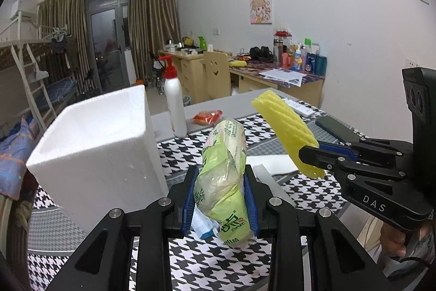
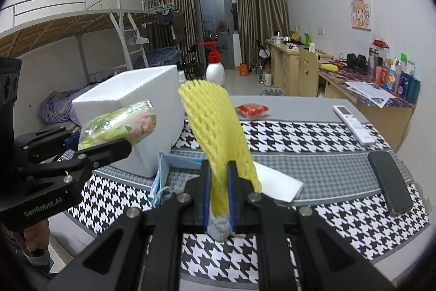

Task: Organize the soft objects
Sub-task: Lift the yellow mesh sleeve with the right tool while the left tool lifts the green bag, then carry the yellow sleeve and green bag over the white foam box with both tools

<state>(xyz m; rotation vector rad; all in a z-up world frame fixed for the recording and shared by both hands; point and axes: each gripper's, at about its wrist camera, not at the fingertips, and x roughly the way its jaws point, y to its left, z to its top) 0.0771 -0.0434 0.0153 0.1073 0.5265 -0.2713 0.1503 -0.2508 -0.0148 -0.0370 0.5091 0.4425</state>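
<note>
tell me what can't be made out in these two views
- Inside of the white foam box: both views look at its outer walls, so its contents are hidden.
- Blue face mask: right wrist view, partly behind the right gripper.
- Print on the green tissue pack: left wrist view, crumpled, too small.

Right gripper [image 1: 313, 157], side of body: white capitals "DAS".
Left gripper [image 2: 128, 145], side of body: white lettering "GenRobot.AI".
Green tissue pack [image 1: 223, 182], held in the left gripper's jaws: Chinese print, unreadable; near its lower end a small Latin word, possibly "itsPure", uncertain.
</note>
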